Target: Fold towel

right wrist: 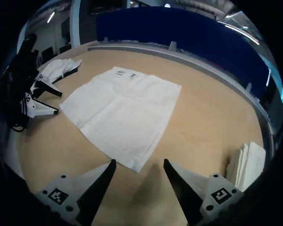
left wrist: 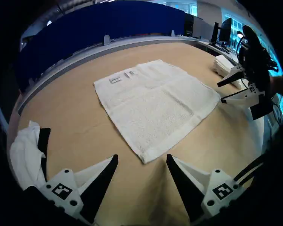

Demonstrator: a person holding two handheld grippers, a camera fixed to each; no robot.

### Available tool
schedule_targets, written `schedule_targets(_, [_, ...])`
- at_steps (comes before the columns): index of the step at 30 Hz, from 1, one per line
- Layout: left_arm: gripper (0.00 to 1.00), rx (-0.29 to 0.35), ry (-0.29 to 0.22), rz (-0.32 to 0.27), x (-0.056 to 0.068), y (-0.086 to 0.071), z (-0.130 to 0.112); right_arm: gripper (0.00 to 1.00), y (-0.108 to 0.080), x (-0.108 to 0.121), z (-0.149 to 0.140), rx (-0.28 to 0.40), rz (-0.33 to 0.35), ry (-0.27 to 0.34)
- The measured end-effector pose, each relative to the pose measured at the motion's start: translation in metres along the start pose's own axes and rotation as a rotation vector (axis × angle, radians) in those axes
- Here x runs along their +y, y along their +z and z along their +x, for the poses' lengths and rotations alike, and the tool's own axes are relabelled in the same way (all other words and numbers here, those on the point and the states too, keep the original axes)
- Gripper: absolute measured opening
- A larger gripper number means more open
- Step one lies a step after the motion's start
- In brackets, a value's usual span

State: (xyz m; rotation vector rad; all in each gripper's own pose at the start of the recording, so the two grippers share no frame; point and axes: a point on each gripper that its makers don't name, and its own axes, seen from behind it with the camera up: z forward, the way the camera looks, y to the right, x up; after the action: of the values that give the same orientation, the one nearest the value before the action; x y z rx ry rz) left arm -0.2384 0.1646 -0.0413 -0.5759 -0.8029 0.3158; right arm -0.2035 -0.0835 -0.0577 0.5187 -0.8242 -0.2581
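White tools (left wrist: 141,158) (right wrist: 138,162), black fingers (left wrist: 102,180), square markers (left wrist: 62,191).

- Evenly and moderately bright, with soft, diffuse light across the table (left wrist: 85,124).
- Cool daylight from windows (left wrist: 233,20) at the far right of the left gripper view.
- Glowing ceiling strips (right wrist: 239,33) in the right gripper view.
- Faint, blurred shadow (right wrist: 149,184) low in the centre.
- Slight washout on the towel (left wrist: 156,101), weave still readable.
- Strong fisheye bending toward the edges.
- Dim, soft rims and a sharp centre.
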Motion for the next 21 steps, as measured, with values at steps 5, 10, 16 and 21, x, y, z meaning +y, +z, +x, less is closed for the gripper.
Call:
schedule_targets(5, [0.94, -0.030, -0.005, 0.002, -0.001, 0.001, -0.006, 0.84, 0.003, -0.005, -0.005, -0.013, 0.020, 0.004])
schedule_targets(10, [0.89, -0.043, -0.008, -0.020, 0.005, 0.002, -0.007, 0.82, 0.005, -0.003, -0.008, -0.019, 0.010, 0.019])
schedule_targets(16, [0.81, -0.051, -0.002, -0.026, 0.008, 0.002, -0.005, 0.74, 0.006, -0.001, -0.010, -0.023, 0.011, 0.033])
schedule_targets(21, [0.76, -0.060, 0.003, -0.030, 0.010, 0.002, -0.004, 0.69, 0.007, -0.001, -0.009, -0.020, 0.014, 0.035])
